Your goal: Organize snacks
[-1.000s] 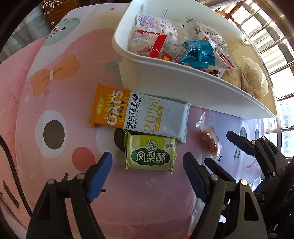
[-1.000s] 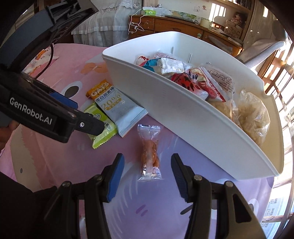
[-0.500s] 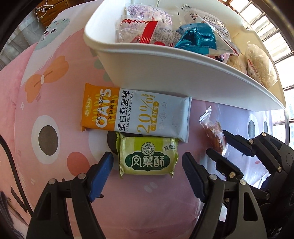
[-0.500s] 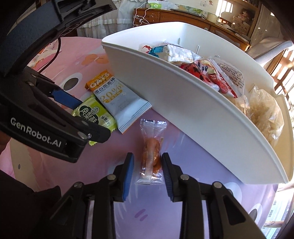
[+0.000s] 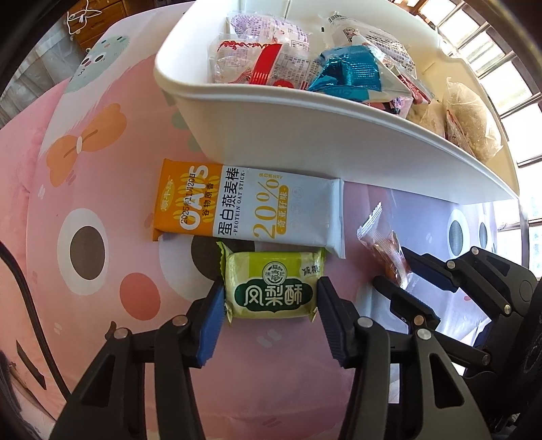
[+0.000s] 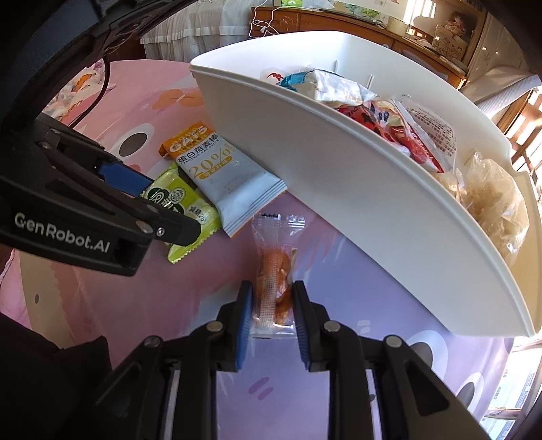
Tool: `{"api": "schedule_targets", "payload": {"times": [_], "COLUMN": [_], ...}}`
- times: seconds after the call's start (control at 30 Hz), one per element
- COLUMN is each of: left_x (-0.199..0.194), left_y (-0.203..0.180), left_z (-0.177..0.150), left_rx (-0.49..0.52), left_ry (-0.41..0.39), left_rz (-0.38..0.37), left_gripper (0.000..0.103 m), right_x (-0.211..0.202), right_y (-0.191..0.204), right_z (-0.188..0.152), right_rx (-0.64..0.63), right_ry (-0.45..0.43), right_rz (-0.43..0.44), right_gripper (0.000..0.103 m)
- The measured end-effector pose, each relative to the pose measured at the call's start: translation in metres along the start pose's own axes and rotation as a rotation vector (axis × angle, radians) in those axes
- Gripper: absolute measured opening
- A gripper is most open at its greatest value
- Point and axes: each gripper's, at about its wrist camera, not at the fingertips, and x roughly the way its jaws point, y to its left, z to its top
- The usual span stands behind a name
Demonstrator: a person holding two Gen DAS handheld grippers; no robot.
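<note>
A green pineapple-cake packet point(image 5: 274, 281) lies flat on the pink cartoon tablecloth point(image 5: 101, 169). My left gripper point(image 5: 269, 287) points down over it, its jaws closing, and both blue pads touch the packet's short ends. A small clear packet with an orange snack point(image 6: 274, 264) lies to the right. My right gripper point(image 6: 272, 291) is closing too, its pads pressed on that packet's lower half. An orange-and-white oat bar point(image 5: 250, 210) rests between the green packet and the white bin point(image 5: 305, 135).
The white bin holds several wrapped snacks, among them a blue foil pack point(image 5: 349, 74) and bags of pale puffed snacks point(image 6: 491, 203). Its long wall stands just beyond both grippers. A black cable point(image 5: 20, 287) runs at the left. A wooden dresser point(image 6: 338, 20) stands behind the table.
Both grippers have come down closer to the table. The left jaws narrowed from wide open onto the green packet. The right jaws narrowed onto the clear orange snack packet.
</note>
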Motion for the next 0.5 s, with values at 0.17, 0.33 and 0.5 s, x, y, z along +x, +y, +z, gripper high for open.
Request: {"api": "schedule_targets", "payload": {"times": [0.17,0.33,0.5], "left_x": [-0.004,-0.017,-0.038], "left_y": [-0.007,-0.015,-0.023], "left_z": [-0.007,-0.019,-0.031], "left_rx": [0.011,0.024,0.024], "left_ry": [-0.006,-0.03,-0.077], "left_rz": [-0.008,-0.01,-0.005], "left_gripper": [0.049,0.049,0.049], "right_x": [-0.003,-0.009,-0.023], "right_y": [0.002,0.002,0.004], "right_z": [-0.002,-0.004,-0.007], "right_rx": [0.011,0.014,0.01], "right_ry": [0.013,0.009,-0.015], "right_rz": [0.013,0.016,0.024], "right_gripper": [0.023,0.023,0.023]}}
